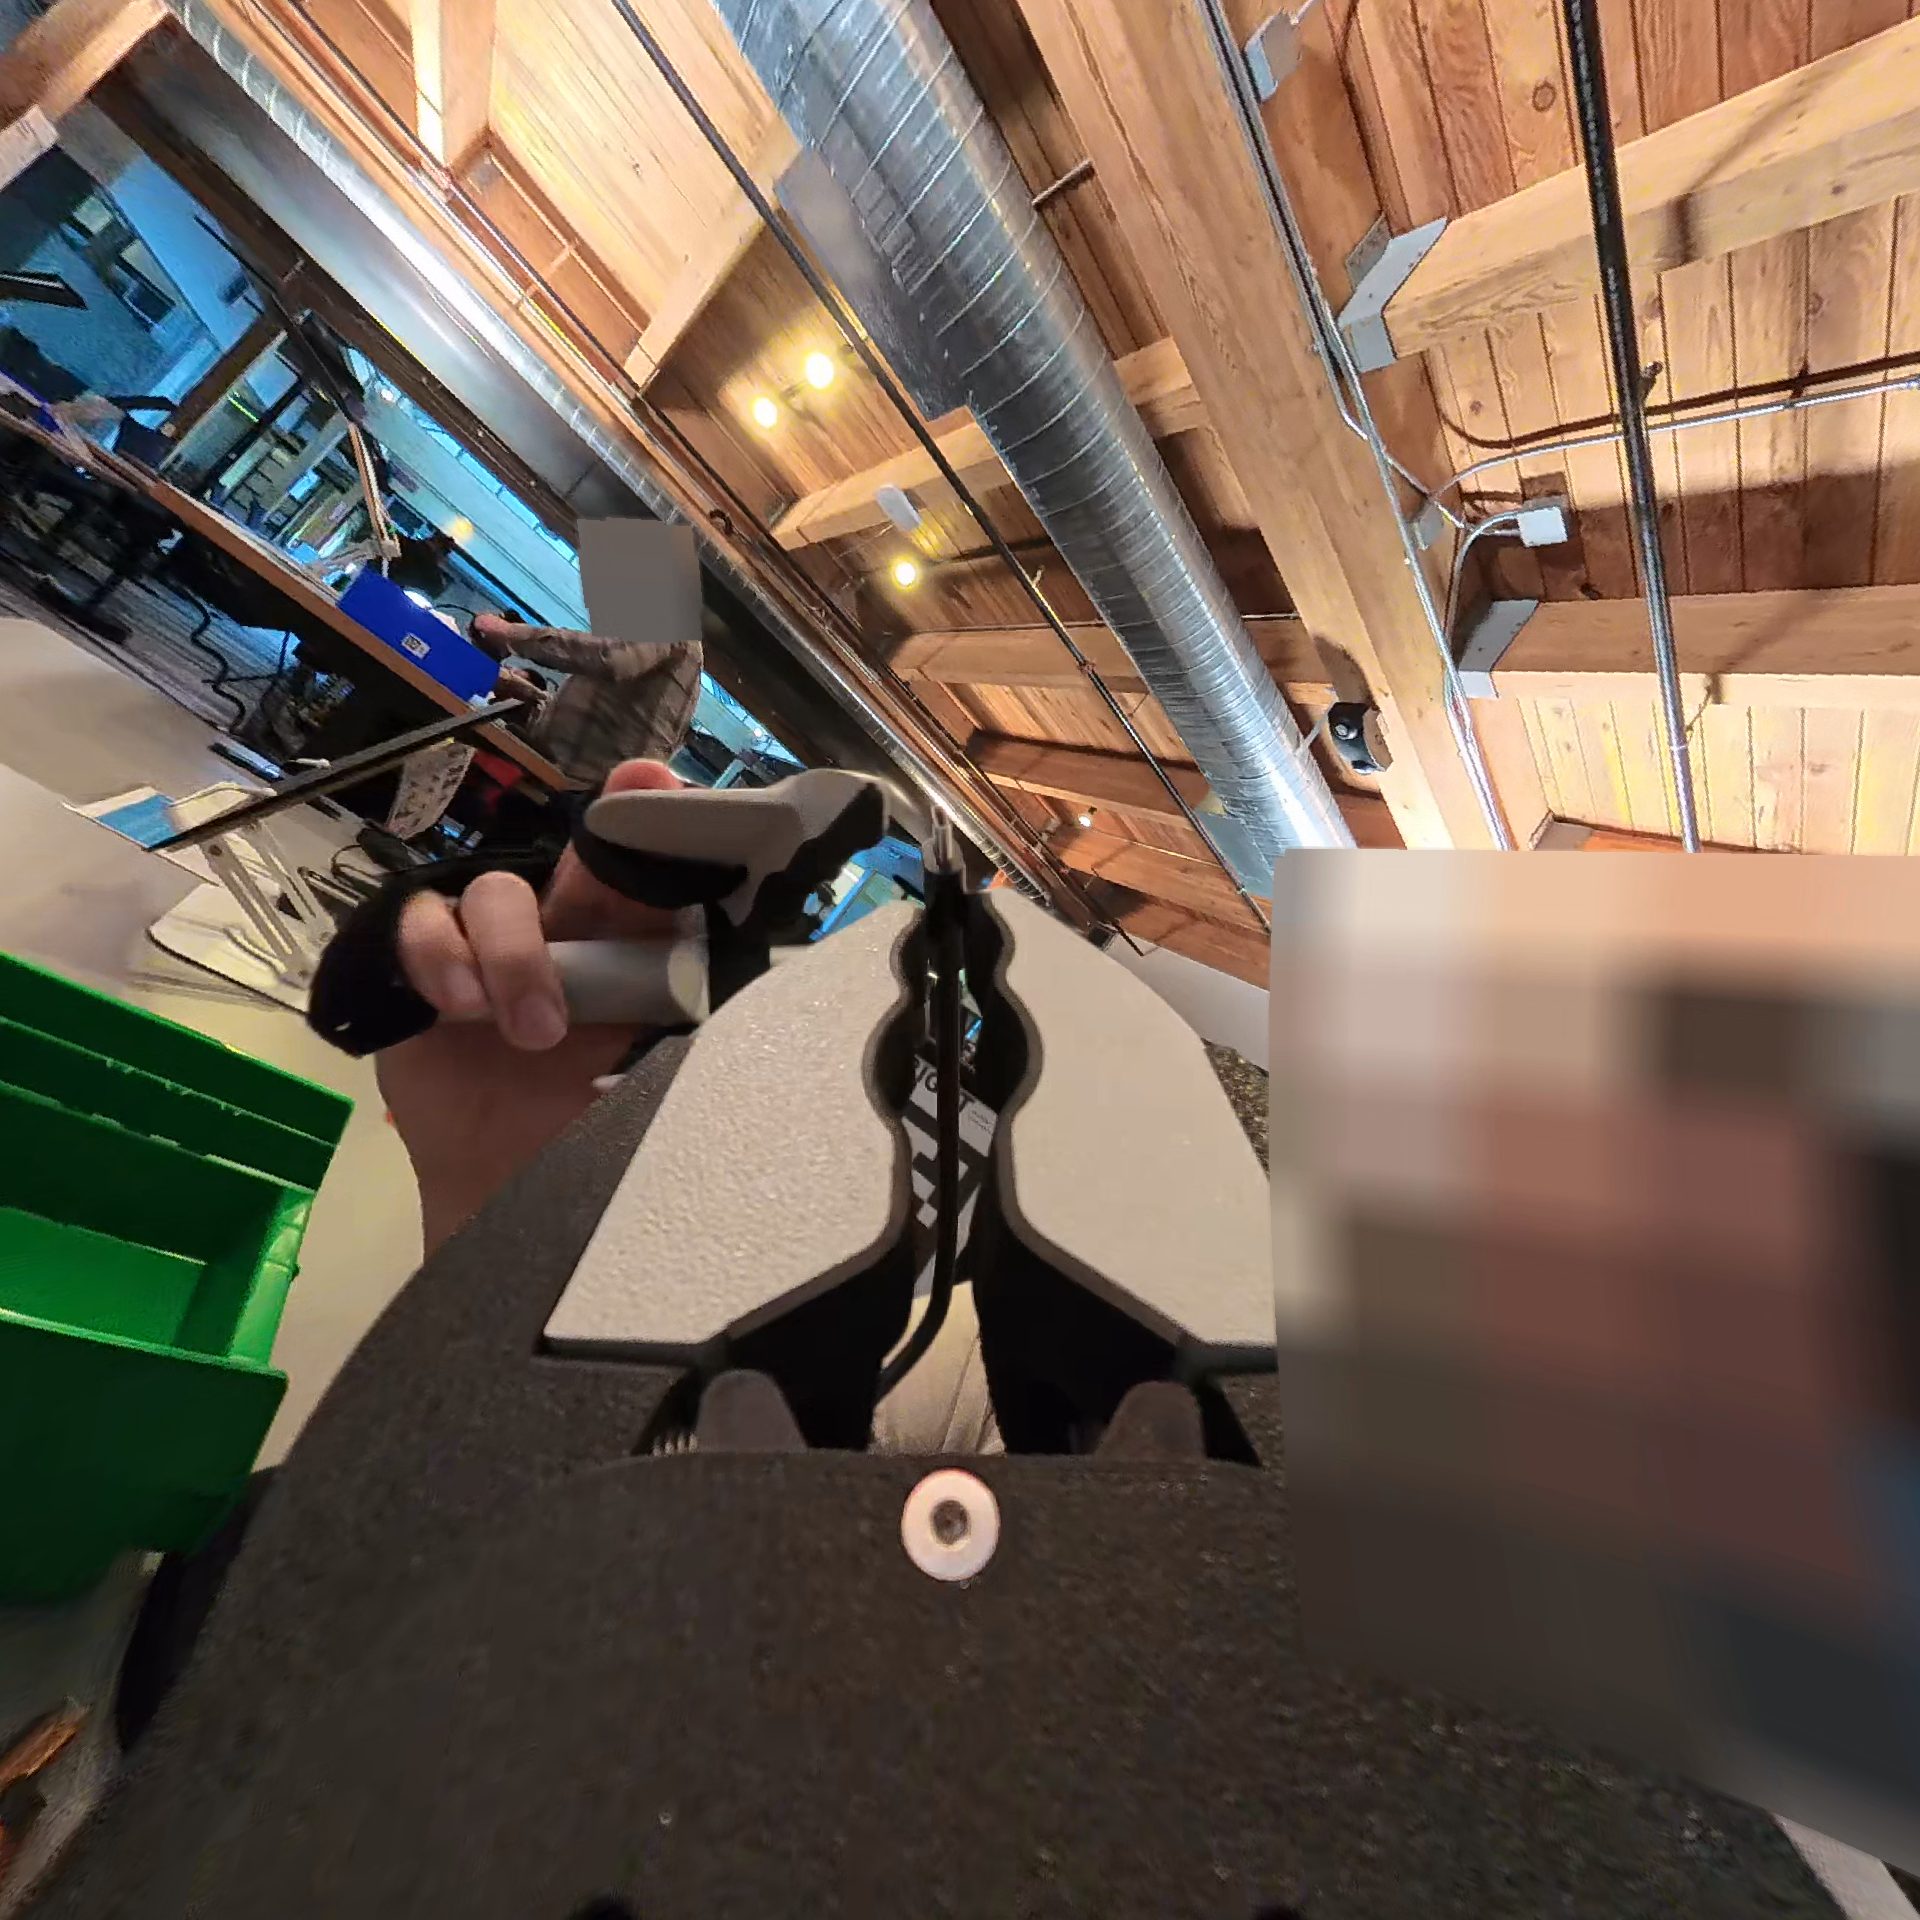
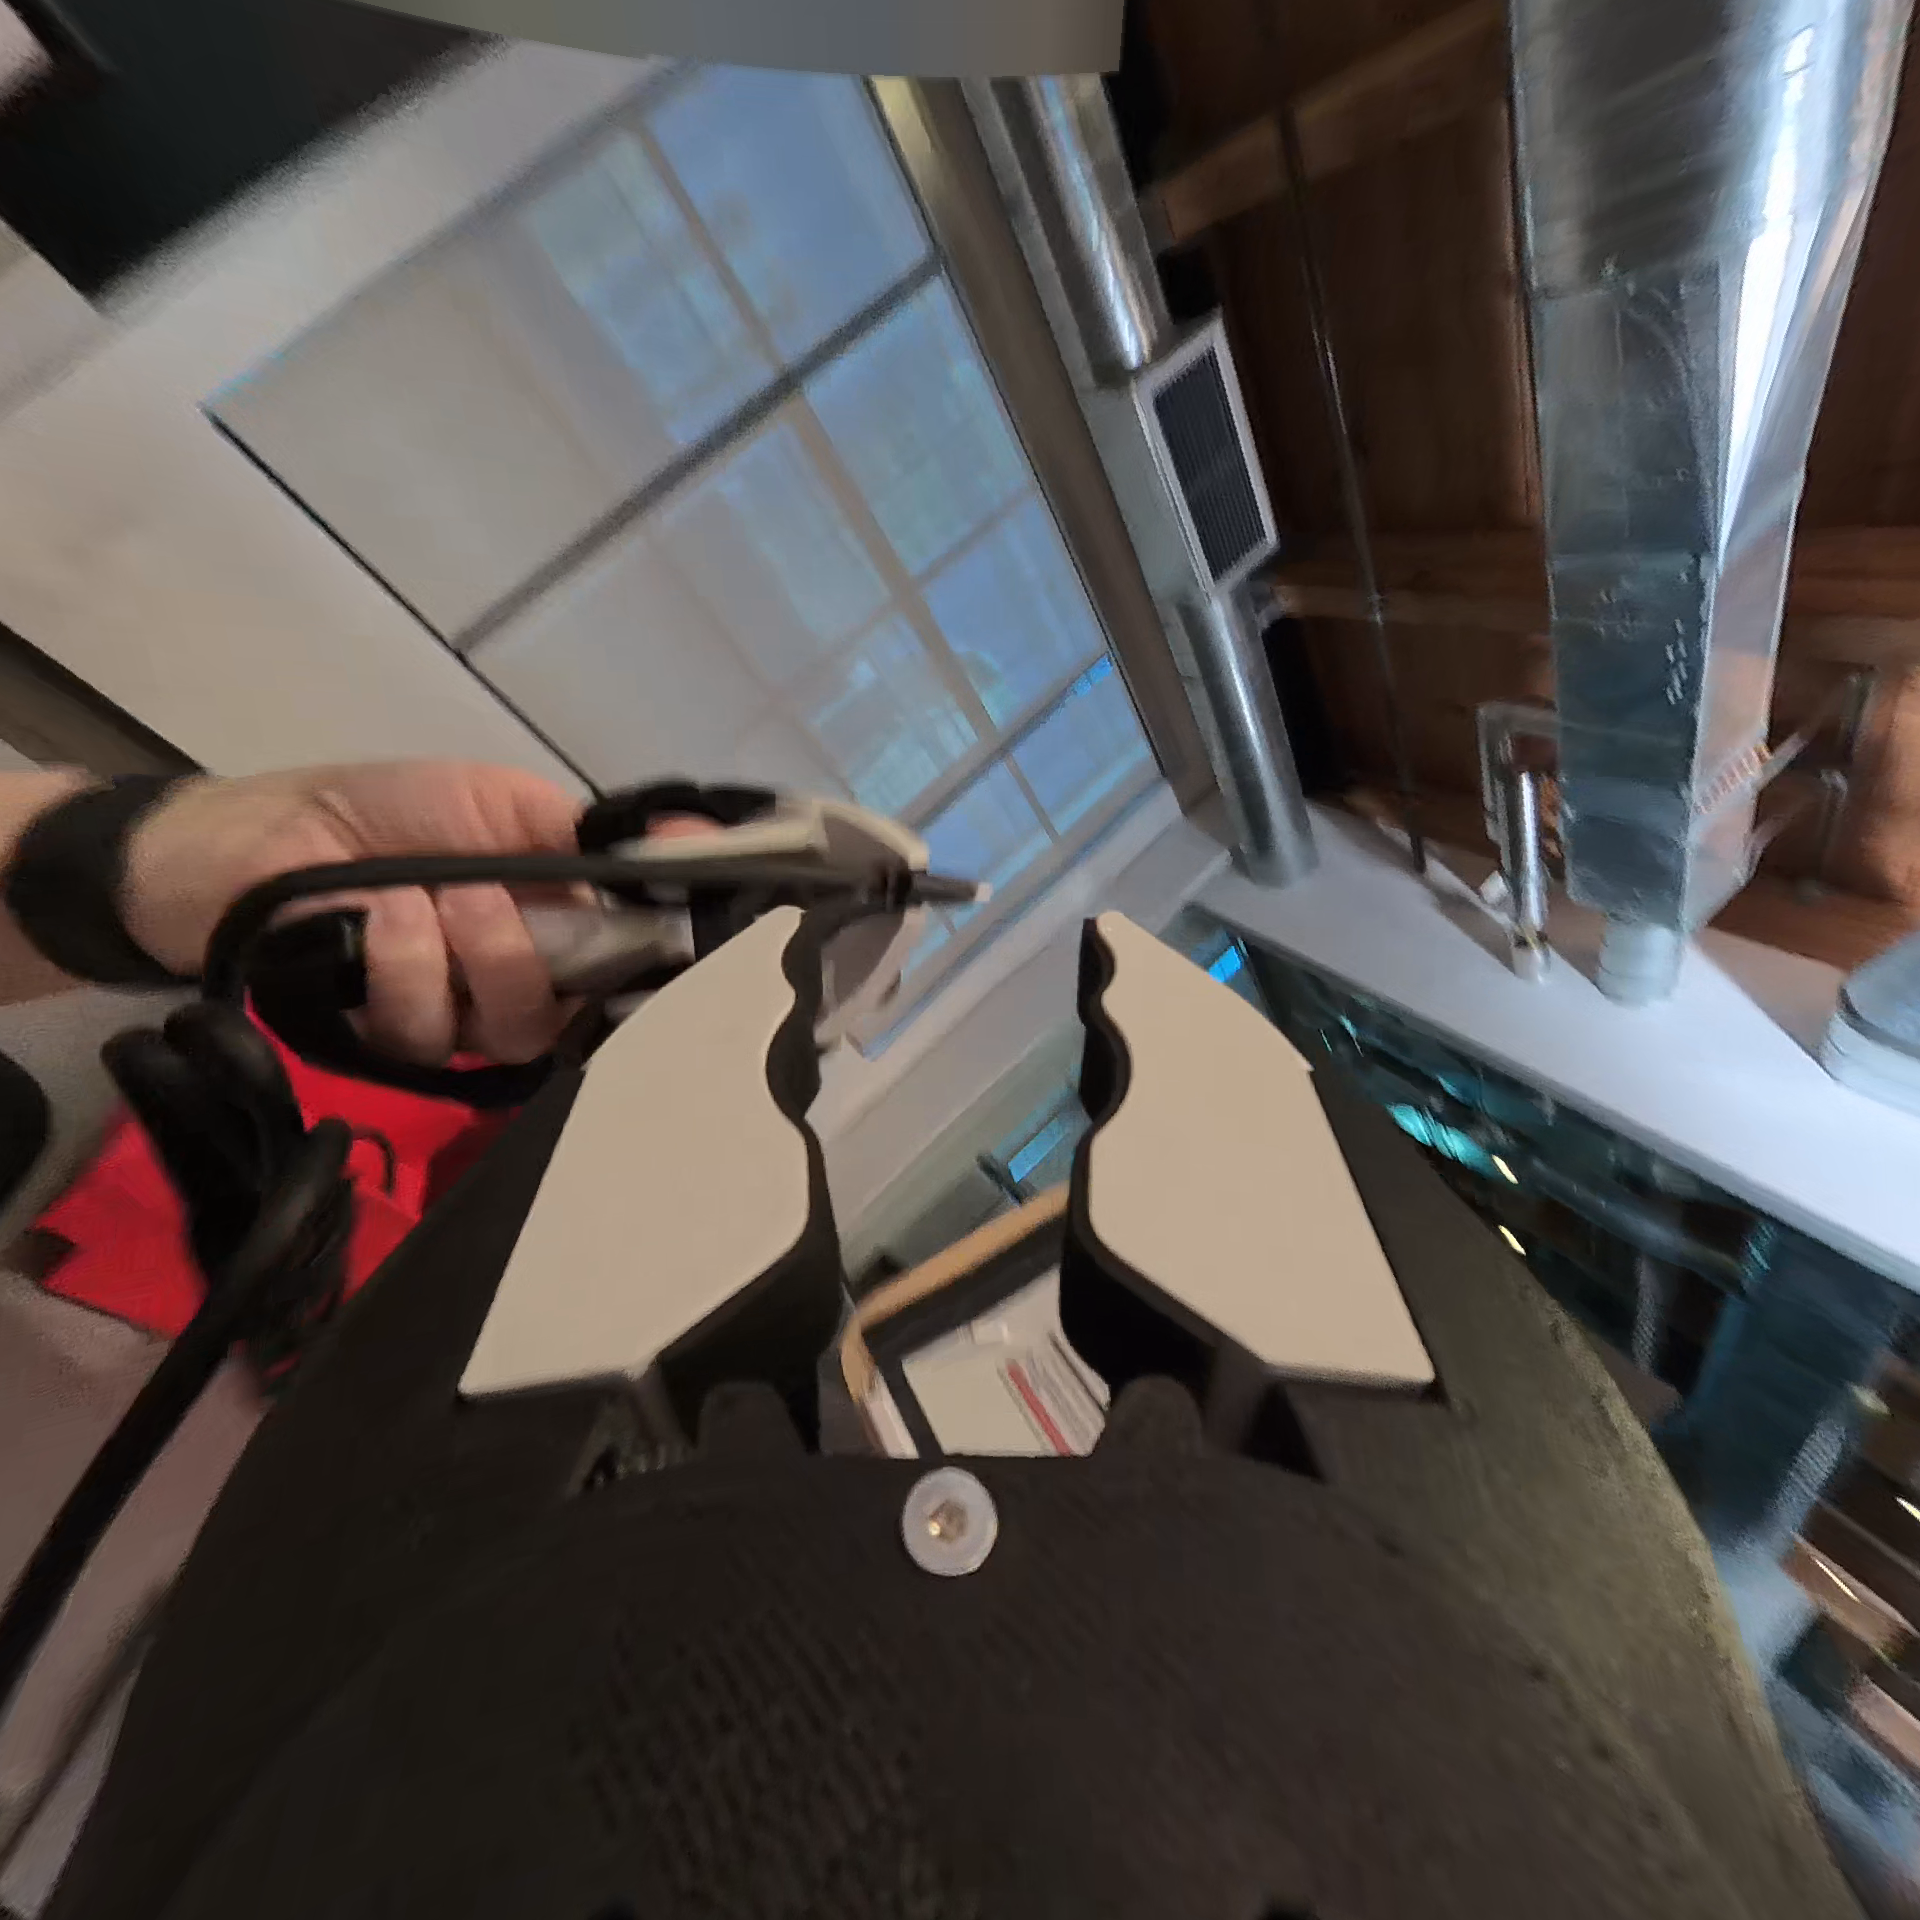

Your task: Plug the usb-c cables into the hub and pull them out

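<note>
**Cable pinched, hub out of sight**

My left gripper (image 1: 948,883) has its jaws clamped on the thin black usb-c cable (image 1: 945,1091), plug tip poking out. My right gripper (image 2: 940,925) stands apart, empty. The cable looks light and floppy; I'd grip close behind the plug.

Bright and sharp in the left wrist view, lit warmly by three small ceiling lamps (image 1: 819,369) on the wooden ceiling (image 1: 1714,312), with cool blue daylight from windows at far left. Soft glare along the silver duct (image 1: 1039,416). Strong wide-angle bending of straight lines toward the edges. Softer and smeared with motion blur in the right wrist view, especially at the right edge; pale daylight from a large window (image 2: 748,468), dim brown ceiling beyond.
</note>
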The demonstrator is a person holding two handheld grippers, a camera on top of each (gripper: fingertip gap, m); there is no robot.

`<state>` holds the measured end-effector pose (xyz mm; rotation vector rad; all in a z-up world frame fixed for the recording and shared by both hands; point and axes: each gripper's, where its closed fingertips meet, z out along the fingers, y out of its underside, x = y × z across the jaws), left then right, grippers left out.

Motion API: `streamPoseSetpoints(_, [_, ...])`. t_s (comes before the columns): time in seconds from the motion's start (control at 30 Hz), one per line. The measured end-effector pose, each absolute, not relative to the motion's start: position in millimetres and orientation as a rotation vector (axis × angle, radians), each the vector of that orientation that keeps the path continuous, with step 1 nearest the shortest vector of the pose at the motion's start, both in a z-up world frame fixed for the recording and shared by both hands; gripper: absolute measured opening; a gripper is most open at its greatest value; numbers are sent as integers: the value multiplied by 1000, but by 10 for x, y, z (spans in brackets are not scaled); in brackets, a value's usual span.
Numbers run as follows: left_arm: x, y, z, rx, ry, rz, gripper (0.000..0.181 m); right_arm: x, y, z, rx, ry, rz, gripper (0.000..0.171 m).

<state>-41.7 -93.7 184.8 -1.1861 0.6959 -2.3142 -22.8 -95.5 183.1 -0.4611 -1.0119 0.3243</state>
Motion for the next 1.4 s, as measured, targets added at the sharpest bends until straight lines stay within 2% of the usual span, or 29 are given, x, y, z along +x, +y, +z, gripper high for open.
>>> streamPoseSetpoints(0.17, [-401,-961,1839,-1203,719,-2298,6,-336,-689,1670,-508,-1016,13,48])
streamPoseSetpoints(0.33, [-392,-946,1828,-1211,709,-2288,6,-428,-794,1687,-395,-936,-174,48])
streamPoseSetpoints(0.5, [-390,-934,1827,-1214,695,-2292,6,-478,-941,1712,-329,-858,-263,40])
streamPoseSetpoints(0.73, [-361,-887,1800,-1217,663,-2290,6,-411,-1008,1841,-371,-698,-213,37])
streamPoseSetpoints(0.9, [-348,-834,1783,-1214,618,-2280,5,-380,-961,1829,-423,-633,-191,13])
streamPoseSetpoints(1.03, [-336,-766,1757,-1214,579,-2242,5,-322,-796,1856,-557,-583,-90,19])
streamPoseSetpoints(1.4, [-391,-665,1757,-1228,555,-2085,5,-418,-613,1770,-724,-693,-4,18])
